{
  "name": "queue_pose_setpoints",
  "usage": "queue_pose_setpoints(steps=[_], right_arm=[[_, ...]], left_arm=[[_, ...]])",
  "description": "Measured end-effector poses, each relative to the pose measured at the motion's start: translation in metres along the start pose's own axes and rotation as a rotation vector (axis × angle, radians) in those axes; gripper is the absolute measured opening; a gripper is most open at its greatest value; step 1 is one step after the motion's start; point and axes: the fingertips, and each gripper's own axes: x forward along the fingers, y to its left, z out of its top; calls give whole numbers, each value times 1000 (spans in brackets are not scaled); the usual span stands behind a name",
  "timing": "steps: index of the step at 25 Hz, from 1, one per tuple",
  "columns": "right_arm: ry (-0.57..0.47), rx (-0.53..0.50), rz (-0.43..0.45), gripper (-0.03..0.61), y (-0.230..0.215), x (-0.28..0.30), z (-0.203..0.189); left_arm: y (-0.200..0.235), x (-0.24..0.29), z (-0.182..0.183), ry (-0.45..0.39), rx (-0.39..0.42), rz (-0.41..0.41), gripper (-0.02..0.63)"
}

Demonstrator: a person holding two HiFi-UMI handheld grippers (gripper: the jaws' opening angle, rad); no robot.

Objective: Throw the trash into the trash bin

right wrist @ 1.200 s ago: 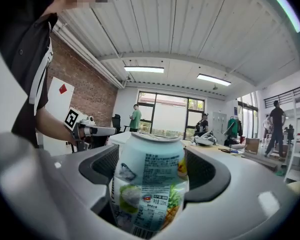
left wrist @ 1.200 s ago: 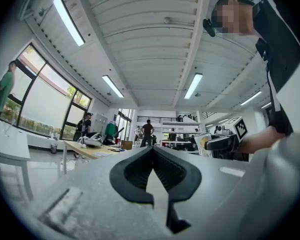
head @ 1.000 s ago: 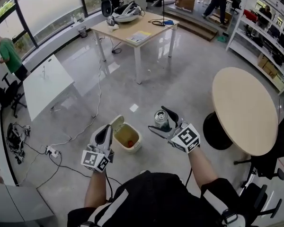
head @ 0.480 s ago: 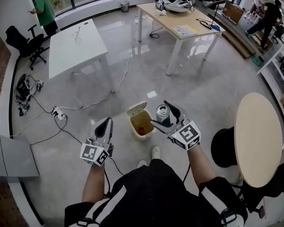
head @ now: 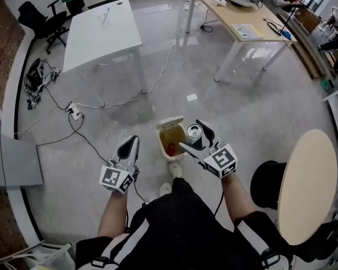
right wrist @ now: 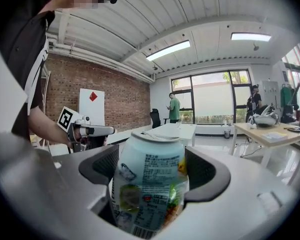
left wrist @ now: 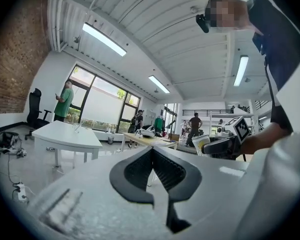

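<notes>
- Only the right gripper view shows the printed label of the can (right wrist: 149, 194), held upright in the clenched fingers of the right gripper (right wrist: 150, 171).
- Head view alone shows the open trash bin (head: 162, 146) on the floor, beside the can.
- Left gripper (left wrist: 152, 154): fingers pressed together, empty.

right tool (head: 190, 134) holding can (head: 194, 131), open trash bin (head: 162, 143) beside, left tool (head: 132, 142) apart

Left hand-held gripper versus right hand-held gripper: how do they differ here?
The left hand-held gripper is shut and empty; the right hand-held gripper clamps a drink can. The right hand-held gripper is close beside the open trash bin; the left hand-held gripper is farther off. Both point forward.
</notes>
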Motion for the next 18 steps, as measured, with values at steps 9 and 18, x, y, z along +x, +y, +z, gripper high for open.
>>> queue_pose_setpoints(steps=[9,18], right_arm=[[183,135,76,413,-21,25,-99],[344,262,110,414,-24,54,-193]], left_arm=[[11,21,-69,147,-110,91,0],[17,28,-128,249,-169,162,0]])
